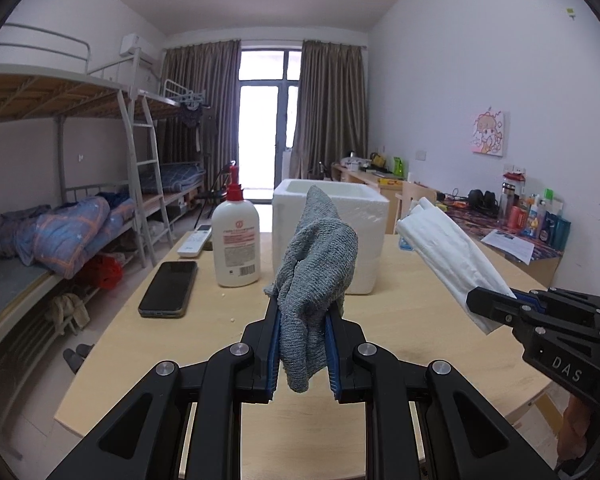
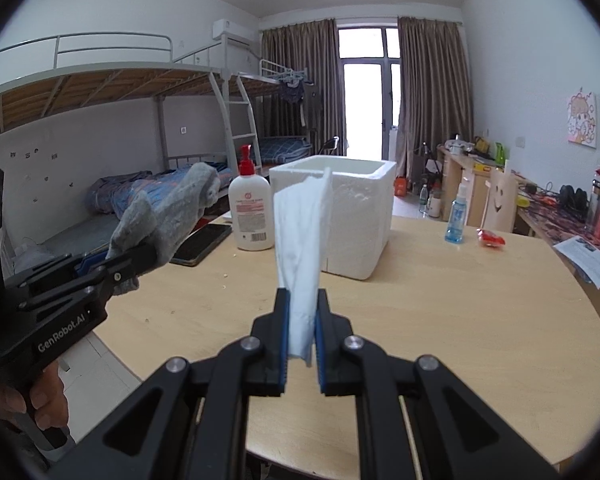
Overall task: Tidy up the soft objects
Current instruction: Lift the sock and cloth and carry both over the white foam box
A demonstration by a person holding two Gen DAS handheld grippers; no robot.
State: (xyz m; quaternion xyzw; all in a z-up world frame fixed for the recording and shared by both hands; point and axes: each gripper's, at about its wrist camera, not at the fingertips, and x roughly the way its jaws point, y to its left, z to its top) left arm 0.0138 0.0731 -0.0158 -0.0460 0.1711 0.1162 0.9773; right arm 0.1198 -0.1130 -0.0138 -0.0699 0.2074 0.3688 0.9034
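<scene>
Clearly both soft things are already picked up and off the table. The grey knitted cloth (image 1: 318, 280) fills the centre of the left wrist view, pinched low between the blue pads of the left gripper (image 1: 302, 320), its bunched top flopping upward and a loose end hanging below the jaws. The white folded tissue (image 2: 304, 248) stands upright in the middle of the right wrist view, clamped at its lower end by the right gripper (image 2: 302, 324), whose jaws sit tight against it.

Just behind both, in the centre of each frame, stands the white foam box (image 1: 332, 236), open at the top and, as far as its rim shows, with nothing sticking out of it. It rests on the round wooden table (image 2: 440, 300). To its left are a lotion pump bottle (image 1: 236, 240) and a dark phone (image 1: 168, 290); a small blue spray bottle (image 2: 457, 216) sits at the right in the right wrist view.

I judge this the carrying step, with the box as the likely destination. The next move calls for lifting each piece above the rim, since the box wall stands tall, then opening over the hollow, one side at a time so the two do not collide.
</scene>
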